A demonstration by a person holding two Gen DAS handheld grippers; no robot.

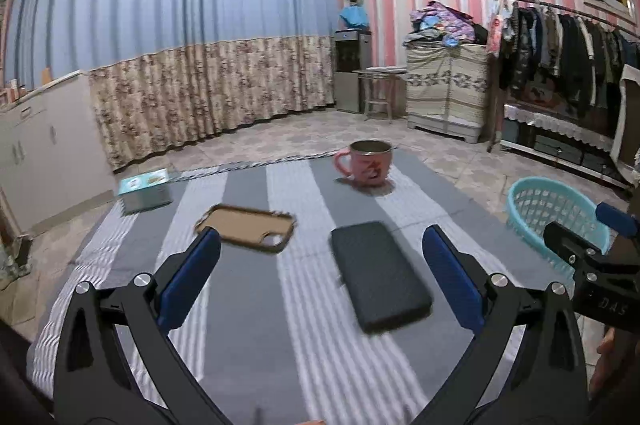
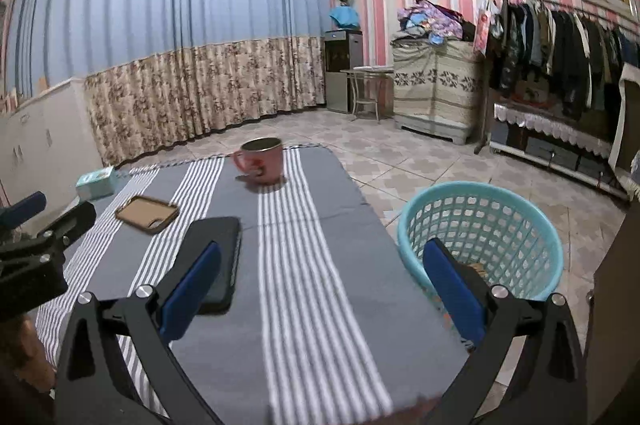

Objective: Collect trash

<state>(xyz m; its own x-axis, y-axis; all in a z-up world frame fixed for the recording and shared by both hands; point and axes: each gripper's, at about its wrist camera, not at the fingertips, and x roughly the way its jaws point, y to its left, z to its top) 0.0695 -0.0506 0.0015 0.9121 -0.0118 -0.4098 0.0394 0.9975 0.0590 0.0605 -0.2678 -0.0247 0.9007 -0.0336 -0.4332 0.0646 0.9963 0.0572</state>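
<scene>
A teal mesh basket (image 2: 484, 237) stands on the floor right of the table; something small and brownish lies inside it, too unclear to name. It also shows in the left wrist view (image 1: 552, 213). My left gripper (image 1: 320, 249) is open and empty above the striped cloth (image 1: 248, 305), with a black phone (image 1: 380, 273) between its fingers' line. My right gripper (image 2: 320, 261) is open and empty over the table's right part, its right finger (image 2: 452, 289) in front of the basket. The right gripper shows at the right edge of the left wrist view (image 1: 592, 253).
On the cloth lie a brown phone case (image 1: 248, 227), a pink mug (image 1: 366, 165) and a teal tissue box (image 1: 145, 190). White cabinets (image 1: 40, 145) stand left. A clothes rack (image 1: 568, 65) and a covered cabinet (image 1: 446, 89) stand right.
</scene>
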